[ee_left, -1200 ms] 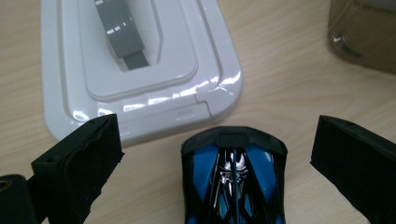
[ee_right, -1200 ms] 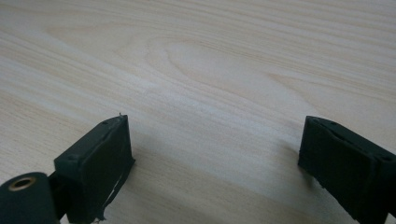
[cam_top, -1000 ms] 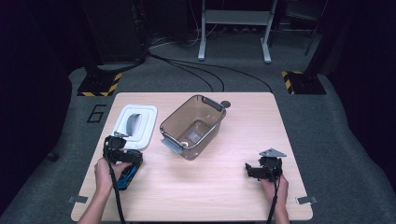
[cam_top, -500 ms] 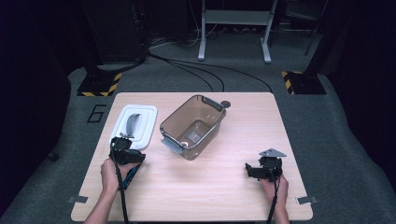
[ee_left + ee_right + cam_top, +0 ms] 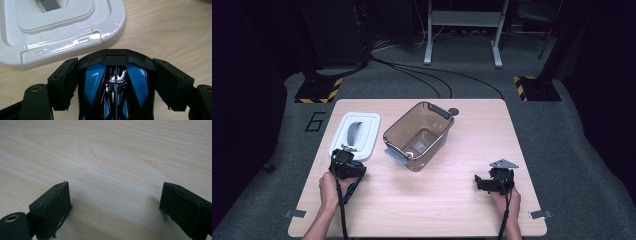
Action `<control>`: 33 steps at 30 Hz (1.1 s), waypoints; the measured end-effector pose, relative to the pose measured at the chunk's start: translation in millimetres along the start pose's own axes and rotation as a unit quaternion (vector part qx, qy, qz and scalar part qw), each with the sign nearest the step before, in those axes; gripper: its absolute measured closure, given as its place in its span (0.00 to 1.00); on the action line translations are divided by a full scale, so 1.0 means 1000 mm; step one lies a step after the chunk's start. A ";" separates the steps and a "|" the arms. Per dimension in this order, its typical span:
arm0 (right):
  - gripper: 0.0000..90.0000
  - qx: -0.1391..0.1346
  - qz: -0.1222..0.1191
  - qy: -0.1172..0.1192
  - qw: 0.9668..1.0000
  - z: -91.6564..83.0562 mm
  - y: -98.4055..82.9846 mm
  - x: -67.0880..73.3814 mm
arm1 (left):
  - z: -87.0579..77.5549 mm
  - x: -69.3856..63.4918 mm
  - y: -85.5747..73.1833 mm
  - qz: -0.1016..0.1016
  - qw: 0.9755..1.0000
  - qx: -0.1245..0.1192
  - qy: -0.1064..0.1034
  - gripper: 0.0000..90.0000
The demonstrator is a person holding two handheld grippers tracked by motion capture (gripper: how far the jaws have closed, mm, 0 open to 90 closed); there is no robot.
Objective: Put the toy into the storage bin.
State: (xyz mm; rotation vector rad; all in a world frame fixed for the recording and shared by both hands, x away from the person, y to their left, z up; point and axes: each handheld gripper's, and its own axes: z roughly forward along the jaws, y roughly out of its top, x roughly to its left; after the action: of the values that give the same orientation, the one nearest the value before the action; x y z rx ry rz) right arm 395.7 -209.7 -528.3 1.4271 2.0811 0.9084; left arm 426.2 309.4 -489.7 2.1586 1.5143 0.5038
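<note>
A blue and black toy car (image 5: 115,85) lies on the wooden table (image 5: 437,200), just short of a white lid (image 5: 57,30). My left gripper (image 5: 115,62) has the car between its jaws, which have just been closing, and both pads (image 5: 62,85) now rest against the car's sides. In the high view the left gripper (image 5: 346,167) sits at the near corner of the white lid (image 5: 357,132). My right gripper (image 5: 115,192) stands open over bare wood, and in the high view the right gripper (image 5: 484,182) is near the table's front right.
A clear brownish plastic container (image 5: 419,135) stands open in the middle of the table, right of the lid. A small dark round object (image 5: 454,111) lies by its far corner. Cables and stand legs cross the floor behind the table.
The left gripper has shifted slightly to the right, toward the lid's corner, and its jaws have narrowed around the toy car. The right gripper has kept still.
</note>
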 end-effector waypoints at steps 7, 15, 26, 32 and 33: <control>0.09 0.000 0.000 0.000 1.000 0.000 0.000 0.000 | -0.015 -0.002 -0.002 0.009 0.999 -0.035 0.003 0.27; 0.09 0.000 0.000 0.001 1.000 0.000 0.000 0.000 | -0.043 -0.001 -0.001 0.012 0.998 -0.064 0.001 0.27; 0.10 0.000 0.001 0.000 1.000 0.000 0.000 0.000 | -0.087 0.000 0.011 0.015 0.994 -0.104 -0.012 0.27; 0.10 0.000 0.000 0.000 1.000 0.000 0.000 0.000 | -0.095 0.000 0.018 0.019 0.993 -0.113 -0.017 0.27; 0.09 0.000 0.001 0.000 1.000 0.000 0.000 0.000 | -0.096 0.000 0.019 0.021 0.993 -0.111 -0.020 0.27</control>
State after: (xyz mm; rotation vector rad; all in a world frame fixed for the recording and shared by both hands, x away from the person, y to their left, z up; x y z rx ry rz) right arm 395.7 -209.7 -528.3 1.4286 2.0807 0.9085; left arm 389.6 318.2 -399.1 2.0197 1.3267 0.6095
